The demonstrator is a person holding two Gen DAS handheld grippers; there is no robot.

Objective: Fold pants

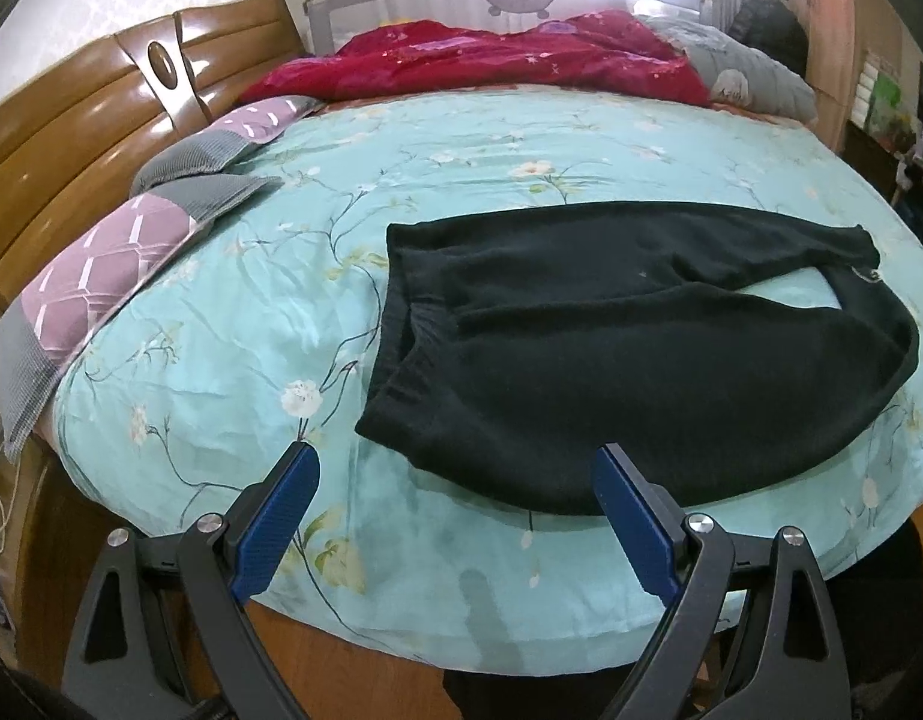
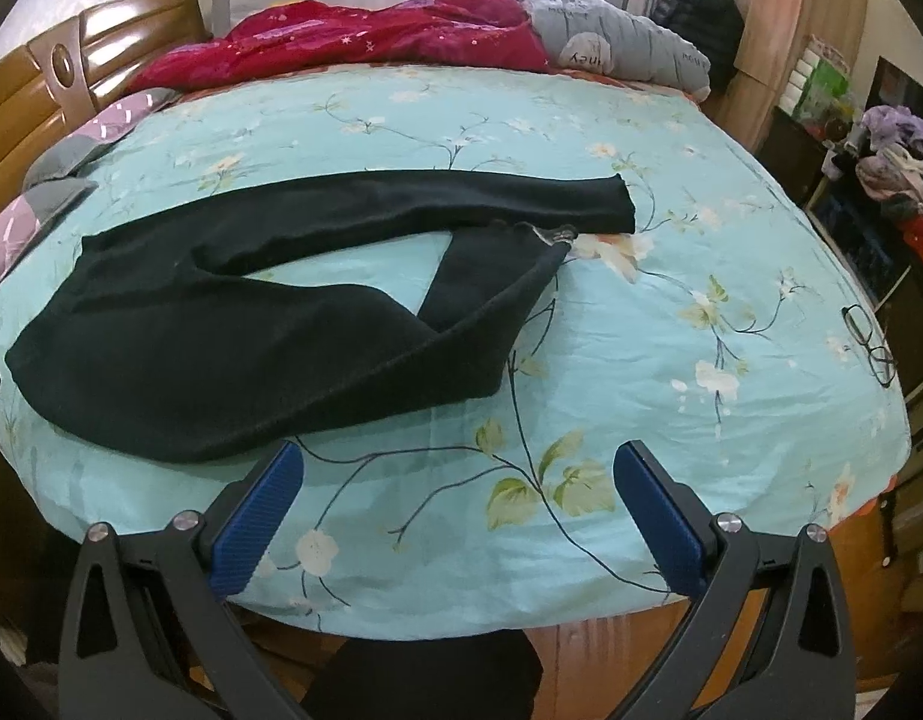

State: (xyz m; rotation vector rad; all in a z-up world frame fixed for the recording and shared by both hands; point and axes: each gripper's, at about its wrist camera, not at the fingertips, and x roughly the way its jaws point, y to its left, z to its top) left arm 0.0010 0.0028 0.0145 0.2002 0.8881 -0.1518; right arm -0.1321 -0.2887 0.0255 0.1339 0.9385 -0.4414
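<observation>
Black pants [image 1: 611, 348] lie flat on the turquoise floral bedsheet [image 1: 221, 330], waistband to the left, legs running right. In the right wrist view the pants [image 2: 233, 330] show one leg straight along the far side and the near leg bent back on itself toward the cuffs. My left gripper [image 1: 455, 468] is open and empty, hovering over the near bed edge just in front of the waistband. My right gripper [image 2: 458, 462] is open and empty, over the near bed edge to the right of the pants' seat.
Purple and grey pillows [image 1: 101, 276] lie at the left by the wooden headboard [image 1: 59, 138]. A red quilt [image 1: 479, 60] and a grey duvet [image 2: 629, 42] are piled at the far side. Glasses [image 2: 869, 342] rest near the right bed edge. Cluttered furniture [image 2: 881, 180] stands at right.
</observation>
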